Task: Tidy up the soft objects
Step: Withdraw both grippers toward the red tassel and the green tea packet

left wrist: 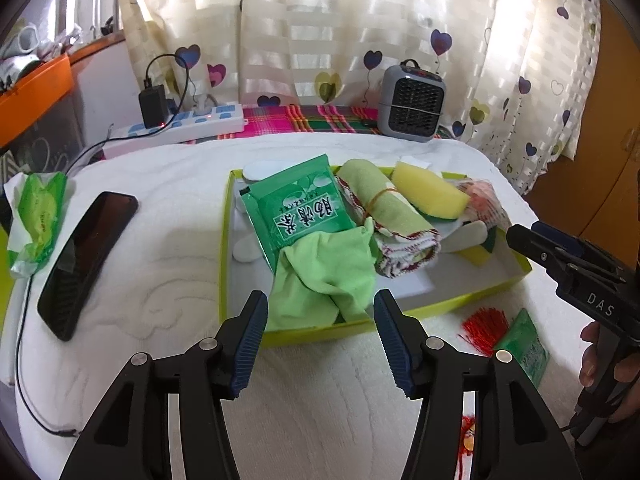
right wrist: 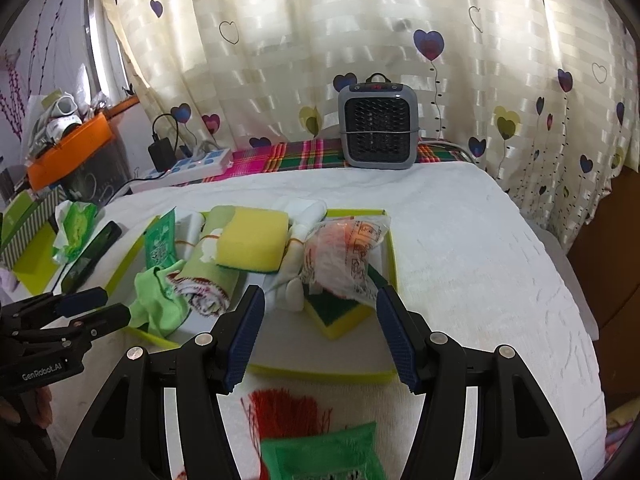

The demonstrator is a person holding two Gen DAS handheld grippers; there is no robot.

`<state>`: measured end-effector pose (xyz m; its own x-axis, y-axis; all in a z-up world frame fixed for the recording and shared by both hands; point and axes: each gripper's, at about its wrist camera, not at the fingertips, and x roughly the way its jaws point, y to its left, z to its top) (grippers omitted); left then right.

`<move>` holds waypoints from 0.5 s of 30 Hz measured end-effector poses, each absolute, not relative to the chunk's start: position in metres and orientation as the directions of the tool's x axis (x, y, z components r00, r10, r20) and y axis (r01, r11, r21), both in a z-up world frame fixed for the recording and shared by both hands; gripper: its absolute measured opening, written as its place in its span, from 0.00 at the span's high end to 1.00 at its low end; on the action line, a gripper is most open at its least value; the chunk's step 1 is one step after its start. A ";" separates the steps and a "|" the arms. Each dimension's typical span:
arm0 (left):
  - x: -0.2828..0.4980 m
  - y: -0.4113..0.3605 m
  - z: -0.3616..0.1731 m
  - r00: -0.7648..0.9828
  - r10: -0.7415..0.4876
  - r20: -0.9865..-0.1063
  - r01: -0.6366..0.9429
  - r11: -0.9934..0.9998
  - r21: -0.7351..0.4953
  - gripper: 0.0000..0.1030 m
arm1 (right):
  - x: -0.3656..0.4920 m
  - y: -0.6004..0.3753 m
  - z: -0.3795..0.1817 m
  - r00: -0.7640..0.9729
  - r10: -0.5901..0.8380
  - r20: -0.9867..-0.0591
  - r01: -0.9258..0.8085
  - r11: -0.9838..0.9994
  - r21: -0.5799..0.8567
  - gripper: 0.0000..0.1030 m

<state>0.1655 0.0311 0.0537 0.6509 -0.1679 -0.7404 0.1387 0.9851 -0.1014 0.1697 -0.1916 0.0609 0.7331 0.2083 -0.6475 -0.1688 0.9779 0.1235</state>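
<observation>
Both the left gripper (left wrist: pixel 320 336) and the right gripper (right wrist: pixel 320 336) hang with jaws apart and nothing between them, at the near edge of the lime tray (left wrist: pixel 224 264). In the tray lie two yellow sponges (right wrist: pixel 252 246), one green cloth (left wrist: pixel 324 276), one rolled towel (left wrist: pixel 384 216), one green packet (left wrist: pixel 300 208) and one clear bag (right wrist: pixel 348 256). Only the right view shows the second green packet (right wrist: pixel 320 456) and red tassel (right wrist: pixel 288 408) in full; only the left view shows the phone (left wrist: pixel 86 256) whole. A white bed cover (right wrist: pixel 480 264) carries the tray; behind it a grey heater (right wrist: pixel 378 128) stands before heart-print curtains (right wrist: pixel 280 60).
</observation>
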 end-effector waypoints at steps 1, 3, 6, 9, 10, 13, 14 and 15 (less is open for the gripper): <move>0.163 0.031 0.054 0.652 -0.168 -0.739 0.138 0.985 -0.102 0.47 | 0.167 -0.193 0.061 0.733 0.210 -0.647 -0.168 0.977 0.127 0.43; 0.158 0.029 0.055 0.655 -0.164 -0.738 0.137 0.986 -0.097 0.47 | 0.162 -0.195 0.062 0.735 0.214 -0.644 -0.168 0.977 0.133 0.42; 0.150 0.026 0.057 0.657 -0.184 -0.731 0.149 0.982 -0.113 0.47 | 0.152 -0.201 0.063 0.737 0.225 -0.637 -0.167 0.974 0.150 0.42; 0.144 0.021 0.056 0.653 -0.198 -0.731 0.164 0.979 -0.119 0.47 | 0.141 -0.209 0.062 0.736 0.226 -0.638 -0.160 0.974 0.159 0.42; 0.142 0.019 0.055 0.650 -0.203 -0.732 0.170 0.978 -0.120 0.47 | 0.138 -0.210 0.061 0.736 0.225 -0.639 -0.158 0.974 0.162 0.42; 0.137 0.012 0.052 0.638 -0.227 -0.735 0.187 0.973 -0.138 0.47 | 0.130 -0.217 0.057 0.726 0.239 -0.645 -0.159 0.971 0.181 0.42; 0.135 0.011 0.051 0.636 -0.233 -0.735 0.190 0.971 -0.144 0.47 | 0.127 -0.219 0.055 0.723 0.241 -0.647 -0.159 0.970 0.184 0.42; 0.134 0.009 0.050 0.633 -0.240 -0.736 0.196 0.969 -0.148 0.47 | 0.125 -0.220 0.054 0.720 0.243 -0.650 -0.160 0.970 0.185 0.42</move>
<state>0.1338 0.0088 0.0500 0.6328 -0.2404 -0.7360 0.1959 0.9694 -0.1482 0.1248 -0.2203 0.0539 0.7203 0.2428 -0.6498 -0.1599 0.9696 0.1851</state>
